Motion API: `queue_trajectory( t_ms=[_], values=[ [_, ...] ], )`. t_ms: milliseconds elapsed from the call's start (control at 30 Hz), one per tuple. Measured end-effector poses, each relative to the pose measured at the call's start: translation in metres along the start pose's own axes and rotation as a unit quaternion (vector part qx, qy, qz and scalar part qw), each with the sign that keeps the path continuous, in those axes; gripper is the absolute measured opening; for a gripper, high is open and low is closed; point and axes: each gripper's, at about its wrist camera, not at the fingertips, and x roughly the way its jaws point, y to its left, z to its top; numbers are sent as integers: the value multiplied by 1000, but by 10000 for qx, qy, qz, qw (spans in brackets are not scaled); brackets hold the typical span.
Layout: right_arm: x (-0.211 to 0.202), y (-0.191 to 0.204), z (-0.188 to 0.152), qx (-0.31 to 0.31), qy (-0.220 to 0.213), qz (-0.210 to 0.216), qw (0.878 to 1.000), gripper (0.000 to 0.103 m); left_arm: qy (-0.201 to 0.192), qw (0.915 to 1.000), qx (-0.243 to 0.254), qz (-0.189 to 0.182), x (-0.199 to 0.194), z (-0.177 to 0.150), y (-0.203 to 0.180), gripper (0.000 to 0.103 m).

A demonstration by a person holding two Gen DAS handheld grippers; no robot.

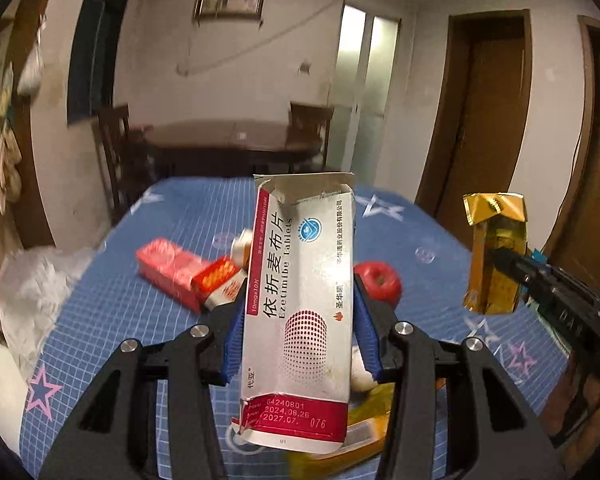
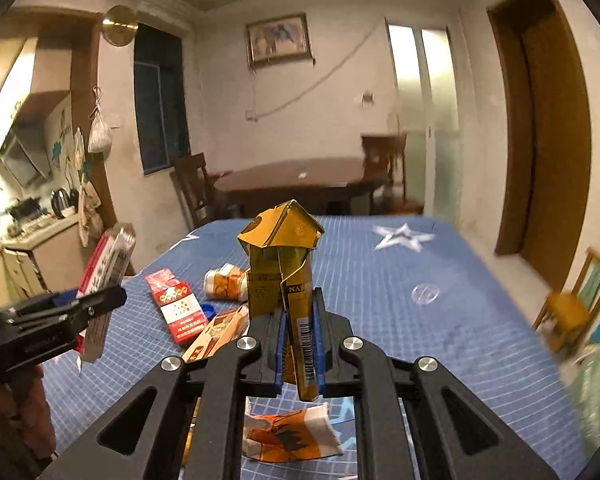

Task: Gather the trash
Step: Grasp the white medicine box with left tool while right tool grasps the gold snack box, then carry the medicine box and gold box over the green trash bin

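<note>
In the left wrist view my left gripper point(image 1: 299, 286) is shut on a white and red medicine box point(image 1: 300, 304). The box stands upright between the blue pads point(image 1: 232, 344), its torn top flap open, lifted above the blue grid tablecloth point(image 1: 112, 312). In the right wrist view my right gripper point(image 2: 300, 300) is shut tight on a crushed gold cigarette pack point(image 2: 288, 276), also raised off the cloth. Each gripper shows in the other's view: the right gripper point(image 1: 512, 264) with the gold pack point(image 1: 494, 256) at the right, the left gripper point(image 2: 100, 300) with the medicine box point(image 2: 104, 264) at the left.
On the cloth lie red cigarette packs point(image 1: 172, 272), a red round thing point(image 1: 378, 282), a small jar point(image 2: 224, 282), a blue cap point(image 2: 210, 310) and an orange and white wrapper point(image 2: 292, 436). A white plastic bag point(image 1: 36, 288) sits at the table's left edge. A dark dining table point(image 1: 232, 140) stands behind.
</note>
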Motion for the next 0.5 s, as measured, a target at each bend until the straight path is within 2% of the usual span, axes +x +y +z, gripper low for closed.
queue_trajectory(
  t_ms=[233,500],
  values=[
    [-40,10,10,-227,-233,-245,9992,12,-409,9985,347,138,-15,5,-49,45],
    [-71,-12,15,-169,-311,-467,9983,12,-357,9979,517,-140,-9,12,-87,45]
  ],
)
